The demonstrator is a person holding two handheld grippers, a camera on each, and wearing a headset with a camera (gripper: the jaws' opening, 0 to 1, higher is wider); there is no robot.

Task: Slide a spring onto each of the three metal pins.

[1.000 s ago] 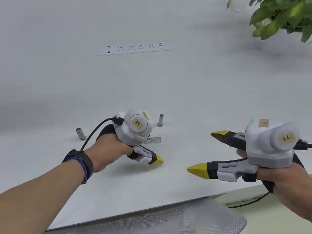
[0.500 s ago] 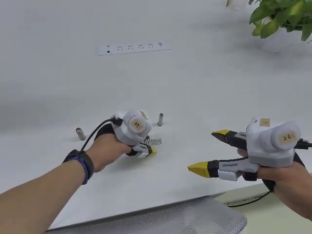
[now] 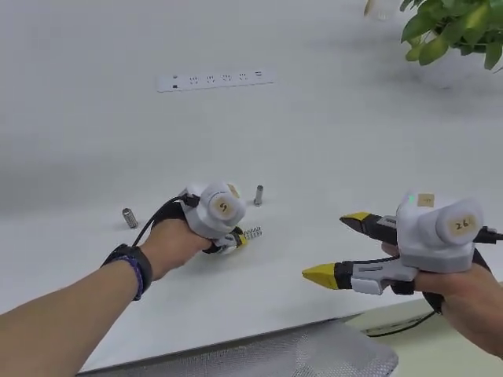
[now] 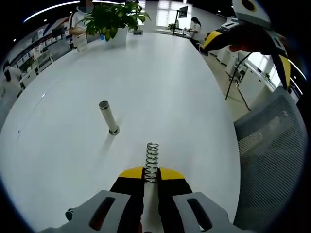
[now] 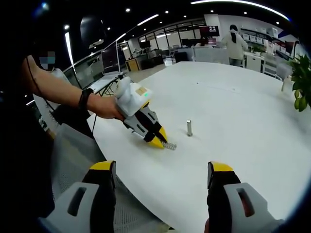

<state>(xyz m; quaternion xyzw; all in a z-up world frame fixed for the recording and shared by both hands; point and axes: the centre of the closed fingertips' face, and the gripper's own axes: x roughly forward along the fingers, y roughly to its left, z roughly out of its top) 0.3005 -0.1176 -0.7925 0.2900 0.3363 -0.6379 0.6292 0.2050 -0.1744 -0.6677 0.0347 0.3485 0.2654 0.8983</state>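
Note:
A small metal spring [image 3: 251, 232] lies on the white table [image 3: 330, 141], and my left gripper [image 3: 234, 239] is shut on its near end. From the left gripper view the spring [image 4: 152, 159] sticks out forward from the closed yellow tips [image 4: 151, 174]. A bare upright pin [image 4: 109, 117] stands just beyond and left of them. That pin [image 3: 258, 195] is a little behind the spring. A second, ribbed-looking pin [image 3: 130, 217] stands further left. My right gripper [image 3: 338, 245] hovers open over the table's front edge, holding nothing, and its own view faces the left gripper [image 5: 158, 141], the spring [image 5: 170, 145] and the pin [image 5: 189, 127].
A white power strip [image 3: 216, 78] lies far back on the table. A potted plant [image 3: 452, 27] stands at the back right corner. A grey mesh chair [image 3: 259, 353] sits below the table's near edge.
My left gripper has slid back toward the spring and closed its jaws on the spring's end. The right gripper has stayed where it was, open.

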